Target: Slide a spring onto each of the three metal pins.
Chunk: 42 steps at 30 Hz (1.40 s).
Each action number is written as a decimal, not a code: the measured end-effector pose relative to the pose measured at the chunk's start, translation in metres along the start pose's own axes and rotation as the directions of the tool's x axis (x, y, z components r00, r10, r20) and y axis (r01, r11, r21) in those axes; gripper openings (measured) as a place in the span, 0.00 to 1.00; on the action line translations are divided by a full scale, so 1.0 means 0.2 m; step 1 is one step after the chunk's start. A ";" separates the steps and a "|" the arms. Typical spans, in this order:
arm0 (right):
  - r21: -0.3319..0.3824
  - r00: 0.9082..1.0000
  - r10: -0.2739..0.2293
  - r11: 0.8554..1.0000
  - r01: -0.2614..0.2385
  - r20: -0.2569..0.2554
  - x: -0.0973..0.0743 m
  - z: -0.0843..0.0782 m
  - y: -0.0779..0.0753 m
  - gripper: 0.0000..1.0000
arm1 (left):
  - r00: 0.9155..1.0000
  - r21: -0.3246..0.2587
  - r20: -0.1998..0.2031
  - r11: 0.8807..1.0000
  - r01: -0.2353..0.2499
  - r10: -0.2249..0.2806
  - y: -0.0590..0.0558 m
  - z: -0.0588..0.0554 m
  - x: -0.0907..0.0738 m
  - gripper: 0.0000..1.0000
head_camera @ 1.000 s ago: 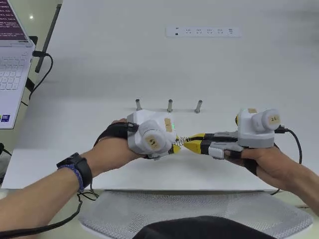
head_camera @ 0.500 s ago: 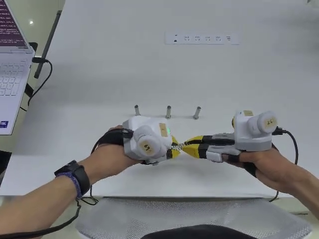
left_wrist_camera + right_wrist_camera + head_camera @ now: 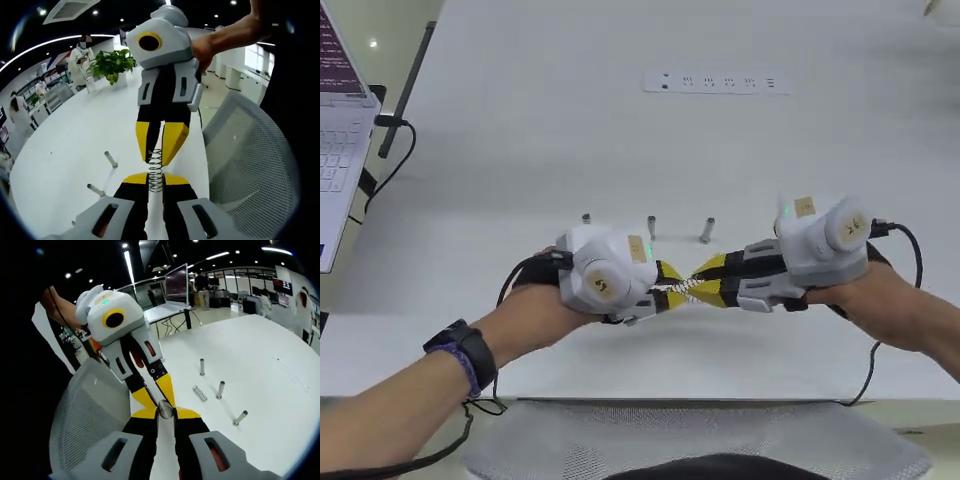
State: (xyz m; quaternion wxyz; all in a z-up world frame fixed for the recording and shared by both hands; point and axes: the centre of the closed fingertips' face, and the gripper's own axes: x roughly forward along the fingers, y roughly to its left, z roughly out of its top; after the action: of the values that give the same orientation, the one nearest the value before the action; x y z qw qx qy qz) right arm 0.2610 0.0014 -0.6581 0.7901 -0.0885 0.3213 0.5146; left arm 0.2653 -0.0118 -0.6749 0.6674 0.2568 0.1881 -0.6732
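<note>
Where tips meet, left gripper and right gripper pinch spring.

Three metal pins stand upright and bare in a row, mid-tabletop. A spring is held level above the near edge. A second spring lies flat near the pins.

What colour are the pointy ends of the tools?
Yellow, with black behind. The left gripper view shows it best, on the right tool gripping the spring.
</note>
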 end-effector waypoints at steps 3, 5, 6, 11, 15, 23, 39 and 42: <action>-0.041 1.000 0.004 0.999 -0.005 -0.012 -0.02 0.03 0.00 0.10 | 1.000 0.000 0.022 1.000 -0.003 0.003 0.01 0.04 -0.01 0.02; -0.068 1.000 0.005 0.998 -0.006 -0.020 -0.04 0.06 0.00 0.10 | 0.999 -0.003 0.038 1.000 -0.003 0.003 0.01 0.07 -0.01 0.02; -0.090 1.000 0.006 0.996 -0.009 -0.027 -0.05 0.07 0.00 0.10 | 0.999 -0.003 0.040 1.000 -0.004 0.004 0.02 0.08 -0.01 0.02; -0.197 0.995 0.021 0.980 -0.040 -0.099 -0.09 0.07 0.01 0.11 | 0.998 0.004 0.069 1.000 0.002 -0.002 0.02 0.13 -0.01 0.02; -0.260 0.988 0.029 0.963 -0.068 -0.153 -0.11 0.05 0.02 0.12 | 0.997 0.007 0.082 1.000 0.009 -0.010 0.01 0.16 -0.01 0.02; -0.367 0.976 0.034 0.923 -0.114 -0.217 -0.15 0.07 0.03 0.11 | 0.992 -0.005 0.123 1.000 0.022 -0.021 0.01 0.22 -0.02 0.02; -0.490 0.947 0.041 0.848 -0.202 -0.319 -0.18 0.08 0.02 0.08 | 0.988 -0.014 0.152 0.999 0.032 -0.030 0.01 0.26 -0.04 0.02; -0.501 0.944 0.038 0.840 -0.209 -0.329 -0.18 0.07 0.02 0.08 | 0.988 -0.017 0.154 0.999 0.034 -0.031 0.00 0.26 -0.03 0.02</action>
State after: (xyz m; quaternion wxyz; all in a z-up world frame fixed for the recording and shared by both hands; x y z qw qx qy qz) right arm 0.2536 -0.0166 -0.6250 0.6403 -0.3599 0.2904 0.6133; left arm 0.2611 -0.0376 -0.6294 0.6713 0.1943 0.1469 -0.7000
